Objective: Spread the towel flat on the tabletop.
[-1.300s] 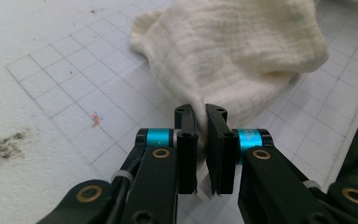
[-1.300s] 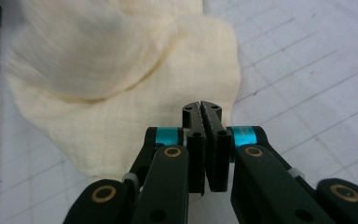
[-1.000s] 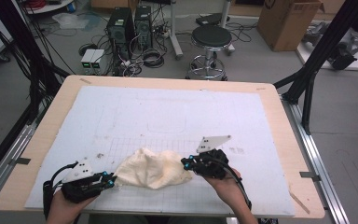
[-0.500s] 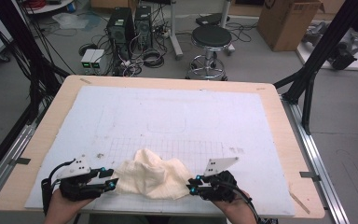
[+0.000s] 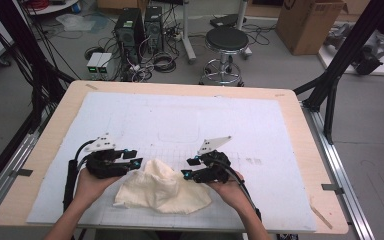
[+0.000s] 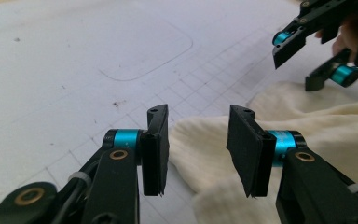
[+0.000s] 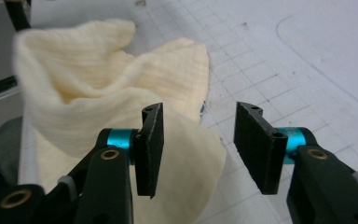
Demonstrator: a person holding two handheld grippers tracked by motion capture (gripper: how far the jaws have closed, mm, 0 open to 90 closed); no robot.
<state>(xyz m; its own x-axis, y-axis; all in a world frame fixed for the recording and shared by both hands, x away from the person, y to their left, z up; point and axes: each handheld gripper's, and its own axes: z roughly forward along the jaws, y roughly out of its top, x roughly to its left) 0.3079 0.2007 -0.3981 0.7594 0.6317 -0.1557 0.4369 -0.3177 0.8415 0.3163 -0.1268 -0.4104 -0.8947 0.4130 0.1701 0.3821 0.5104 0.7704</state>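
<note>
Released a moment ago, the cream cloth (image 5: 162, 190) now lies in a loose crumpled heap near the front edge of the desk (image 5: 290, 100). Both the left gripper (image 5: 136, 158) and right gripper (image 5: 188, 167) have just been opening, nothing pinched between their jaws. It looks like a regrasp comes next.

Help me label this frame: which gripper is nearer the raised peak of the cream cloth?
Left, narrowly. The left gripper sits just left of the cream cloth peak, jaws open. The right gripper hangs a little farther off on the peak's right, also open, nothing between its pads.
</note>
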